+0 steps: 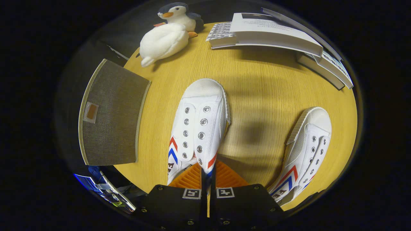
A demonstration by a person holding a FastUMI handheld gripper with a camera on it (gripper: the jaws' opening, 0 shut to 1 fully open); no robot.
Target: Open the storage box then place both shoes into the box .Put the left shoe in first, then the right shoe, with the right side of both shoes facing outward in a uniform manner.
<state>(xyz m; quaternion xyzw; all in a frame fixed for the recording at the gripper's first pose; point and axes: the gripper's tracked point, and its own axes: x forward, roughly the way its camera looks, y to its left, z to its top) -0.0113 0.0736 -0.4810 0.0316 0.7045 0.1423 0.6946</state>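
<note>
- Gripping one shoe (197,128), hand-held gripper (208,175) closed on its collar edge.
- Storage box (110,112) lid down; other shoe (305,150) on table (257,80); nothing boxed yet.

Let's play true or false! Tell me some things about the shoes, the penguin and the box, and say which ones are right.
1. The gripper has its fingers pinched on the side wall of the nearer shoe. True.
2. The storage box is open. False: its lid is on.
3. A toy penguin lies on the table. True.
4. The other shoe is already in the box. False: it sits on the table.
5. Books lie beyond the shoes. True.
</note>
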